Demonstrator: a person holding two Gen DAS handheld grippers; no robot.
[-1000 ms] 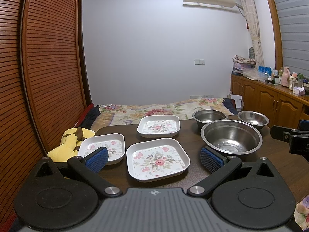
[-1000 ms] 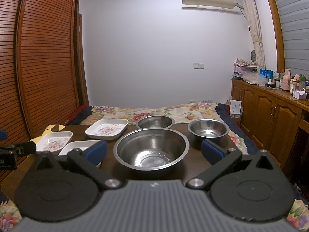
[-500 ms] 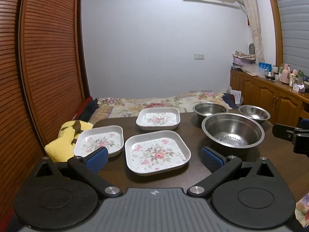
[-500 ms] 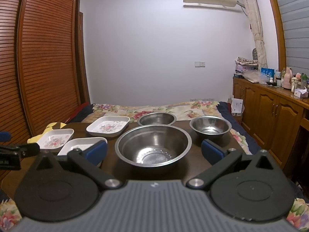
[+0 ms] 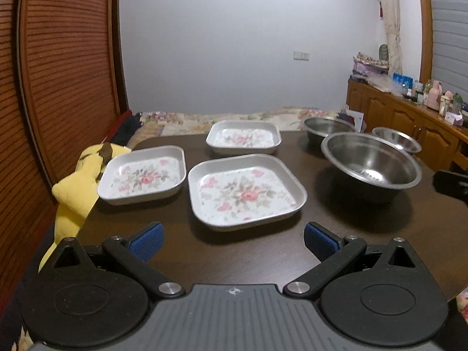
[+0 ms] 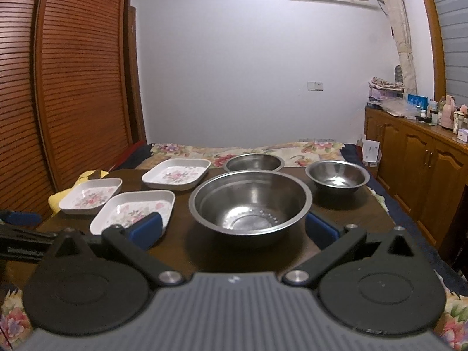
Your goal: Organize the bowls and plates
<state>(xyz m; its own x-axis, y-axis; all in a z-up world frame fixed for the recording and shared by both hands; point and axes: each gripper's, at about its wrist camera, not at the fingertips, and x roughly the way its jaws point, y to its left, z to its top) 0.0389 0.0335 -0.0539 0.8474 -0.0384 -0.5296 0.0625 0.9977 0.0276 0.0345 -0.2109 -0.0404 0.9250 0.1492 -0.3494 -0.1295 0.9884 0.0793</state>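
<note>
1. Left gripper (image 5: 232, 242): jaws spread wide, released, holding nothing. It hovers over the near edge of the dark wooden table (image 5: 321, 204), facing the plates.
2. Right gripper (image 6: 232, 232): jaws spread wide, released, holding nothing. Its blue pads (image 6: 145, 229) flank the near wall of the large steel bowl without visible contact.
3. Near floral plate (image 5: 245, 191): square, white, rose pattern. It rests flat on the table directly ahead of the left gripper, between its two fingers in the left wrist view.
4. Left floral plate (image 5: 143, 174): same type, smaller in view, just beside the near plate at the table's left edge.
5. Far floral plate (image 5: 243, 137): same type, positioned behind the near plate, close to the table's far edge.
6. Large steel bowl (image 6: 250, 203): upright, right of the near floral plate, nearest of the three bowls. Perforations show in its base.
7. Far steel bowl (image 6: 254, 163): upright, directly behind the large bowl.
8. Right steel bowl (image 6: 337, 177): upright, smaller, set to the right of and behind the large bowl, apart from it.
9. Yellow plush toy (image 5: 77, 187): lies against the table's left edge, beside the left floral plate.
10. Floral bedspread (image 6: 204, 152): extends beyond the table's far edge.
11. Wooden cabinet (image 6: 415, 163): stands along the right wall, with bottles on top.
</note>
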